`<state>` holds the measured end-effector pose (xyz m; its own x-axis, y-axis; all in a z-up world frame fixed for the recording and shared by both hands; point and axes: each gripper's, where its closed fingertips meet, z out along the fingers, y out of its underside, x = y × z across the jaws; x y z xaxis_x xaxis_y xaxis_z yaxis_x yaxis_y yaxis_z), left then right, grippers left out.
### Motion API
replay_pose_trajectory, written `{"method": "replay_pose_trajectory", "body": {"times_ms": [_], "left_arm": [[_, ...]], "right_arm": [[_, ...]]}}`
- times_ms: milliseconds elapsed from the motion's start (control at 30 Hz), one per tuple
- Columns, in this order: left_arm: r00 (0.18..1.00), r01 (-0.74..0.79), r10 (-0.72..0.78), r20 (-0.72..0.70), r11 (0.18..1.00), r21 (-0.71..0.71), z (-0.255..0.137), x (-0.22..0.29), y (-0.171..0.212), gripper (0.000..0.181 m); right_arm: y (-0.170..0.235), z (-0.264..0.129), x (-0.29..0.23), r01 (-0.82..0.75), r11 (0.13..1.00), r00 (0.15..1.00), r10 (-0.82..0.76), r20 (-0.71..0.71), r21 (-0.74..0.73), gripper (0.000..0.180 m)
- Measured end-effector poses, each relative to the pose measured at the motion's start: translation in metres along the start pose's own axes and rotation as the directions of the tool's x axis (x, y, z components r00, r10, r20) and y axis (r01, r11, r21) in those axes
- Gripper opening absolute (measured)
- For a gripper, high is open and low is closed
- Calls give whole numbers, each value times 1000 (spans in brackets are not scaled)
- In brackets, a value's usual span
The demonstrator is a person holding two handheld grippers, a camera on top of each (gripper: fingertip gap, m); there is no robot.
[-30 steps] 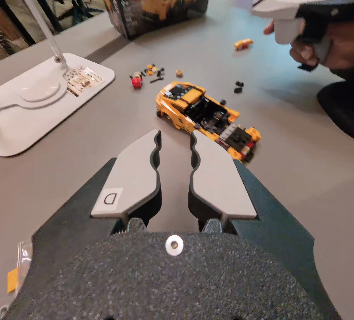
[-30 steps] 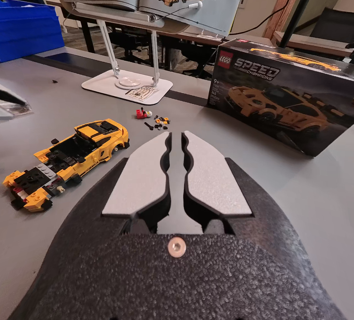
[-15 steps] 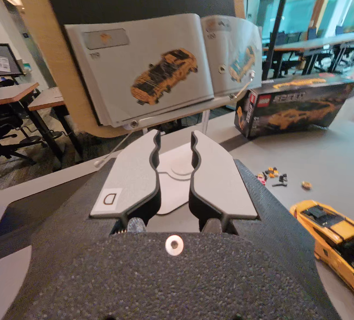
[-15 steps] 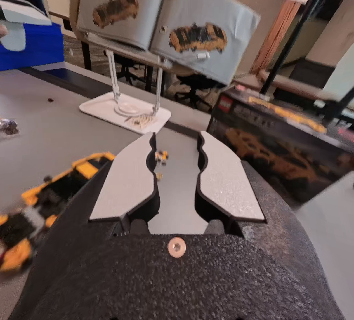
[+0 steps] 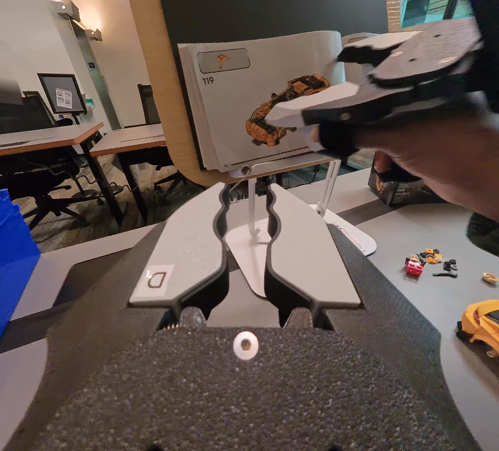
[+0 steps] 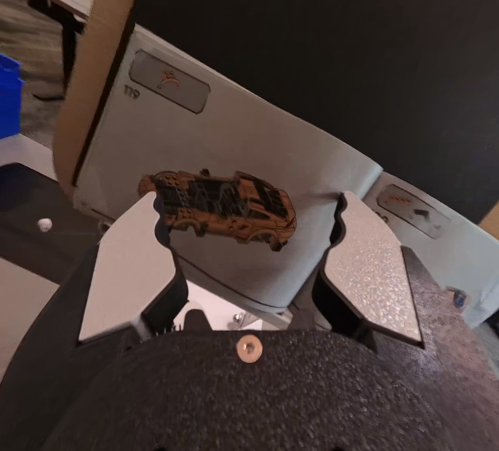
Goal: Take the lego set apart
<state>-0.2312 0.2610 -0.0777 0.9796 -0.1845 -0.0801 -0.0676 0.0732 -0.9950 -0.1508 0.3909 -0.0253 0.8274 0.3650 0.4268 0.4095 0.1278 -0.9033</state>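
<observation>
The grey table [image 5: 421,335] carries everything, and the landmark on it is the booklet stand [image 5: 348,233], a white base with thin legs holding an open booklet [image 5: 243,103] up on a ledge. A blue bin [image 5: 13,257] sits at the table's left edge, well apart from the stand. A dark box [image 5: 399,192] stands on the table to the right of the stand, partly hidden behind a hand [image 5: 432,157].

That hand holds the right gripper [image 6: 248,206] up in front of the booklet; its jaws are spread wide, with nothing between them, and the page's drawing of a car shows through the gap. In the left wrist view this same gripper crosses the booklet's right half.

The left gripper [image 5: 245,195] hangs over the table in front of the stand, its jaws apart by a narrow gap and empty; the stand's base shows between them.

The car [image 5: 480,327], yellow, rests on the table to the right of and nearer than the stand, cut off by the picture edge. A cluster of loose pieces [image 5: 432,262], red, orange and black, lies between the car and the stand's base, with one tan piece [image 5: 490,278] just to its right.
</observation>
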Motion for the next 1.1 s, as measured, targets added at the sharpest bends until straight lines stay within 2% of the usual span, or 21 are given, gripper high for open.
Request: {"method": "replay_pose_trajectory", "body": {"times_ms": [167, 367, 633, 867, 1000, 1100], "left_arm": [[1000, -7, 7, 4, 1000, 9, -7, -8, -7, 25], [1000, 13, -13, 4, 1000, 4, -9, -15, -7, 24], [999, 9, -10, -31, 999, -35, -6, -5, 2, 24], [978, 30, -51, -200, 994, -105, 9, 40, 3, 29], [938, 84, -128, -322, 986, -147, 37, 76, -6, 32], [917, 60, -117, -381, 986, -158, 66, 104, -17, 35]], "right_arm": [[8, 14, 11, 81, 997, 993, -82, -90, -19, 104], [5, 4, 40, 89, 996, 988, -85, -127, 30, 54], [15, -20, 86, -131, 986, 988, 139, -72, 103, 26], [28, -41, 119, -257, 948, 966, 257, 27, 187, 25], [41, -44, 134, -291, 940, 957, 282, 73, 178, 24], [48, -47, 144, -309, 934, 950, 294, 107, 179, 25]]}}
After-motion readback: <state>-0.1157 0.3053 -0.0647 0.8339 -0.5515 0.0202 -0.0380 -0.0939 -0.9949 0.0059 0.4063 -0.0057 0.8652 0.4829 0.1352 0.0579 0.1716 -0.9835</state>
